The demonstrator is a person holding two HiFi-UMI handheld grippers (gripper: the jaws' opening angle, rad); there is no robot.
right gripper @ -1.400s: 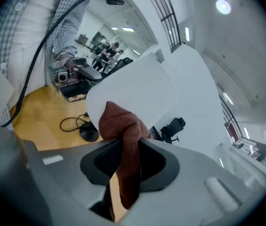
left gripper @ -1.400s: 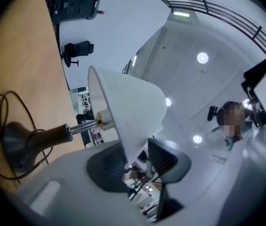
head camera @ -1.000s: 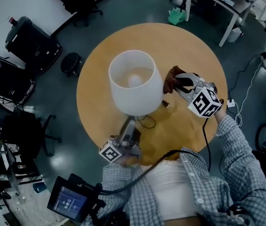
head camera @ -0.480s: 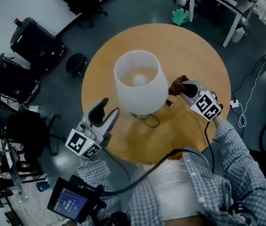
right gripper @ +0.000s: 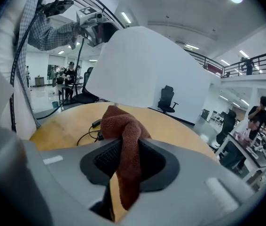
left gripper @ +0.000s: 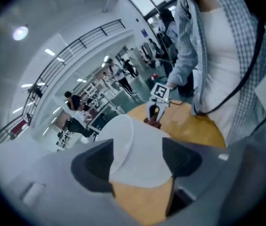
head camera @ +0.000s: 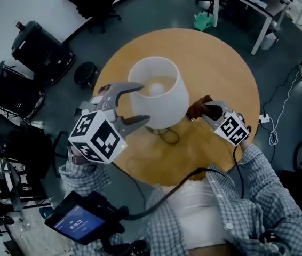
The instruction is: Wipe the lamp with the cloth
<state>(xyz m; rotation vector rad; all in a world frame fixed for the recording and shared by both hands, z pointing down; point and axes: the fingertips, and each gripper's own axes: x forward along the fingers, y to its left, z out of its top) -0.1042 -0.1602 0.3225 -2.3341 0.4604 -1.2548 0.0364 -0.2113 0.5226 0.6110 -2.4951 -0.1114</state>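
Observation:
A white lamp (head camera: 159,92) with a bulb showing inside its shade stands near the middle of the round wooden table (head camera: 220,57). My left gripper (head camera: 140,103) hangs raised at the shade's left side, its jaws just opened wide, nothing between them; the shade (left gripper: 140,145) shows beyond them in the left gripper view. My right gripper (head camera: 200,110) sits low at the shade's right, shut on a brown cloth (right gripper: 123,135), whose bunch (head camera: 198,106) lies close to the lamp. In the right gripper view the shade (right gripper: 142,69) towers just ahead.
The lamp's black cord (head camera: 168,136) curls on the table at the base. Office chairs (head camera: 39,49) stand on the floor to the left, a desk (head camera: 247,4) at the back right. A tablet (head camera: 79,225) hangs at my front.
My left gripper left the lamp's base, swung out left, rose and rolled over, opening wide beside the shade. My right gripper sank a little with the cloth.

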